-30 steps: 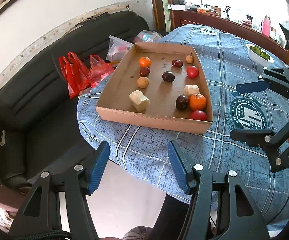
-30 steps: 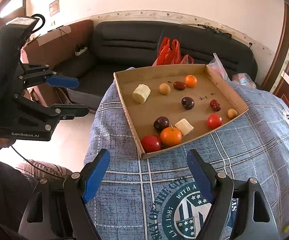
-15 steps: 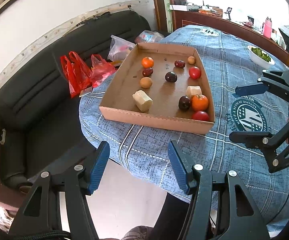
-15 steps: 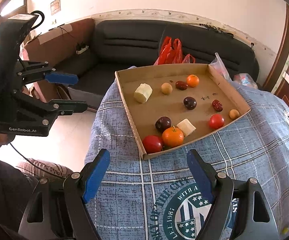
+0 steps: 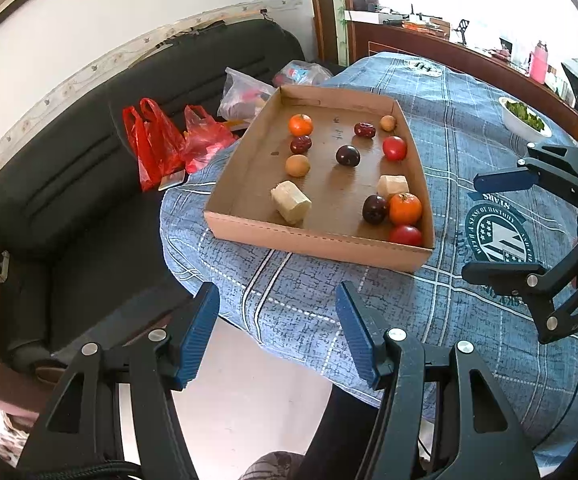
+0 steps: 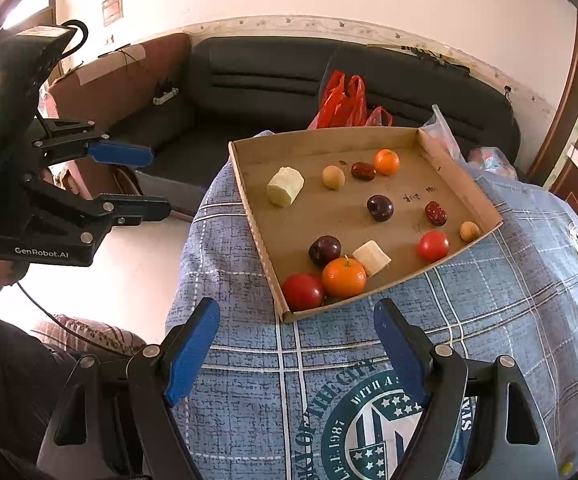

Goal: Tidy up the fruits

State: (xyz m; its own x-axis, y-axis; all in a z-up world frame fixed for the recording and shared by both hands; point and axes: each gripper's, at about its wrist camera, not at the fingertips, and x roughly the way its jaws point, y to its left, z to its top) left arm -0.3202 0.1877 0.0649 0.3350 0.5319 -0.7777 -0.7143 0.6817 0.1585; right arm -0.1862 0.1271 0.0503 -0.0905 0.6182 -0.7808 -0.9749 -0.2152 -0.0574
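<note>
A shallow cardboard tray (image 5: 249,231) (image 6: 485,204) lies on the blue checked tablecloth and holds several fruits: tangerines (image 5: 405,209) (image 6: 344,277), red tomatoes (image 5: 405,235) (image 6: 302,291), dark plums (image 5: 347,155) (image 6: 379,208), red dates, small tan fruits and two pale cut pieces (image 5: 291,202) (image 6: 285,186). My left gripper (image 5: 277,330) is open and empty, just off the table's near edge. It also shows in the right wrist view (image 6: 139,180). My right gripper (image 6: 297,354) is open and empty over the cloth, short of the tray's corner. It also shows in the left wrist view (image 5: 489,224).
A black sofa (image 5: 69,168) stands beyond the table with red plastic bags (image 5: 157,140) (image 6: 343,100) and clear bags (image 5: 245,94) on it. A white bowl of greens (image 5: 527,118) sits at the table's far right. The round table edge drops to pale floor (image 5: 249,384).
Both grippers have drifted slightly toward the tray, which now looks a little closer. Both stay open and empty. The fruits have not moved.
</note>
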